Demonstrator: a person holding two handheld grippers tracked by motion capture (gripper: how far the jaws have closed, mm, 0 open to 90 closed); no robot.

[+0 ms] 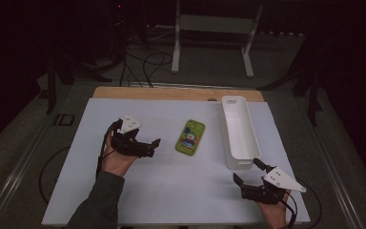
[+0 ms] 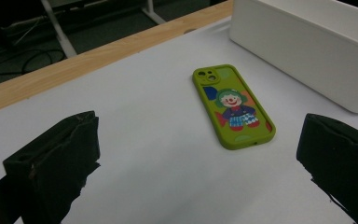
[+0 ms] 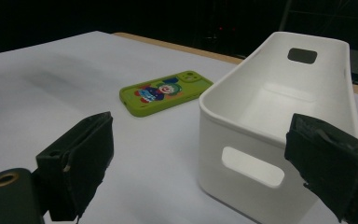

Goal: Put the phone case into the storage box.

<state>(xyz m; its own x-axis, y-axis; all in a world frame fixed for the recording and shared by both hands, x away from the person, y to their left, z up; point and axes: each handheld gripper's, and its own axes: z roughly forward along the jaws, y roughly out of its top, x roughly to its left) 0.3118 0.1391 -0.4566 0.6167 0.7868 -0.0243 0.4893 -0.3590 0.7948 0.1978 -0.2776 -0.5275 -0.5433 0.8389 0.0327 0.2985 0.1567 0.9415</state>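
Evidently the approach: the phone (image 1: 190,137) lies flat on the table (image 1: 171,181) at nine o'clock of the bin (image 1: 238,133). Both grippers, left (image 1: 153,146) and right (image 1: 246,172), gape empty; next, the left closes in on the phone.

My high view looks down on the whole table (image 1: 171,191). My two gripper views sit low and close, sharing the green phone (image 2: 233,106) and white bin (image 3: 279,116).

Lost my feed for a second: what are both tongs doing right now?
Left tongs: open, holding nothing, aimed at the green phone case.
Right tongs: open, holding nothing, near the end of the white bin.
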